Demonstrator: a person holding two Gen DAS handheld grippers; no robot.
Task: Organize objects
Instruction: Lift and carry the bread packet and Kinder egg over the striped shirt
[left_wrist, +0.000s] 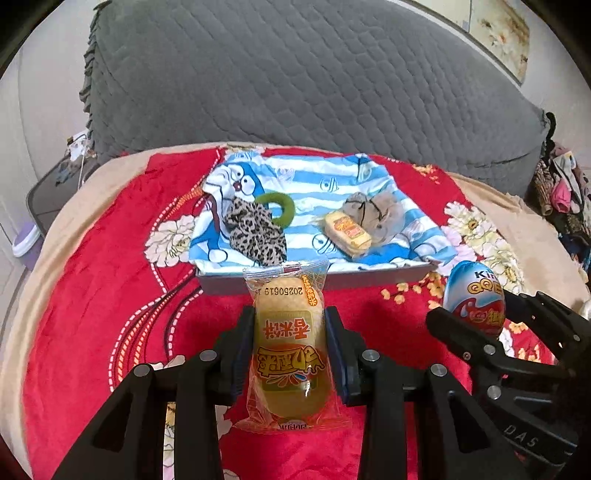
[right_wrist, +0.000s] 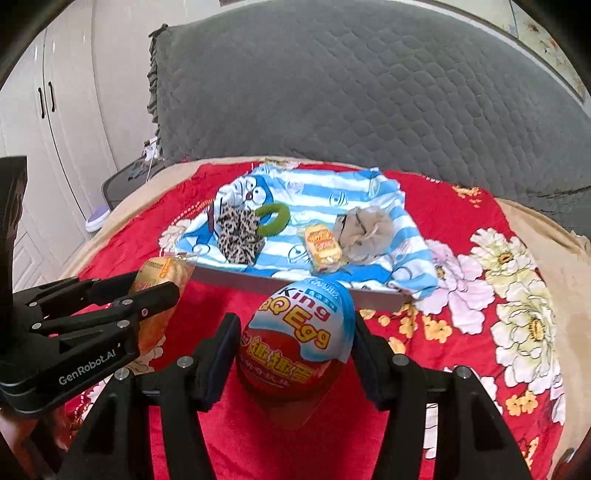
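Observation:
My left gripper (left_wrist: 290, 325) is shut on a yellow wrapped snack cake (left_wrist: 288, 354), held above the red blanket just in front of the tray. My right gripper (right_wrist: 293, 332) is shut on a blue and red egg-shaped toy candy (right_wrist: 295, 339); the egg also shows in the left wrist view (left_wrist: 474, 295). The grey tray (left_wrist: 369, 278), lined with a blue striped cartoon cloth (left_wrist: 325, 184), holds a leopard scrunchie (left_wrist: 255, 232), a green hair ring (left_wrist: 282, 206), a second snack cake (left_wrist: 347, 229) and a grey scrunchie (left_wrist: 376, 214).
A red floral blanket (left_wrist: 110, 295) covers the bed. A large grey quilted cushion (left_wrist: 295, 81) stands behind the tray. White wardrobe doors (right_wrist: 48, 110) are at the left. Clutter (left_wrist: 561, 184) lies at the far right.

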